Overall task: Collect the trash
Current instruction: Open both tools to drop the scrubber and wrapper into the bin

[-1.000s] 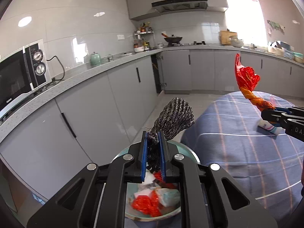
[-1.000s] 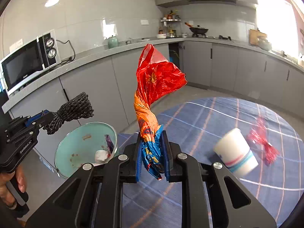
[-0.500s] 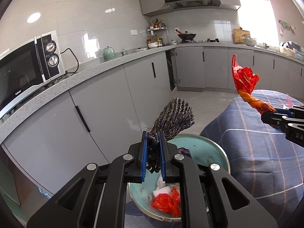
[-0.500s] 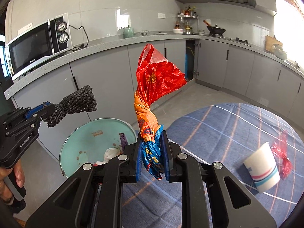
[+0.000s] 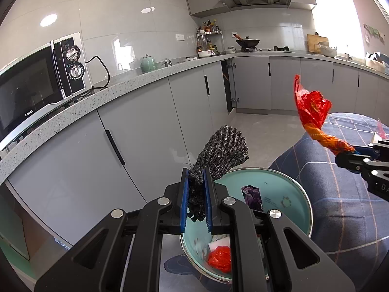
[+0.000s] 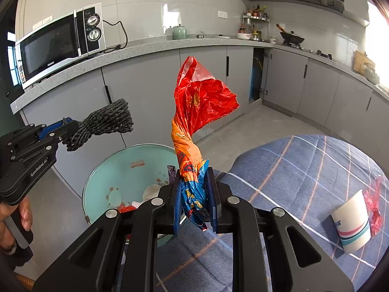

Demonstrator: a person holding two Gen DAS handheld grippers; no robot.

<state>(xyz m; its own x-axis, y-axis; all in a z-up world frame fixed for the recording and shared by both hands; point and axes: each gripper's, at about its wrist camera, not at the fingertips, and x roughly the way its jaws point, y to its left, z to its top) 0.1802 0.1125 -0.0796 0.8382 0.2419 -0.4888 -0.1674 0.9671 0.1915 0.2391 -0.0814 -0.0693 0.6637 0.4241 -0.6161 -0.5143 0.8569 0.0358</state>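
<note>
1. 2 tongs – left tongs [image 5: 196,196], right tongs [image 6: 194,200].
2. 1 dark knitted glove [image 5: 222,150] and 1 red-orange plastic bag [image 6: 199,107].
3. 1 teal trash bin [image 6: 97,189].
4. 1 paper cup [image 6: 352,221] – on the desk [image 6: 304,160], beside 1 red wrapper [image 6: 374,206].
5. 1 microwave [image 5: 36,82], 1 green teapot [image 5: 148,63], 1 wok [image 5: 246,41].

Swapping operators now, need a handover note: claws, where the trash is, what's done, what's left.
Left claw: shut on the dark knitted glove, held above the teal bin.
Right claw: shut on the twisted red and orange wrapper, near the bin's edge by the table.
Done: bin already holds a red scrap, white paper and a purple wrapper.
Left: drop both held pieces in. On the blue checked tablecloth a paper cup and a red cellophane scrap remain to collect.
</note>
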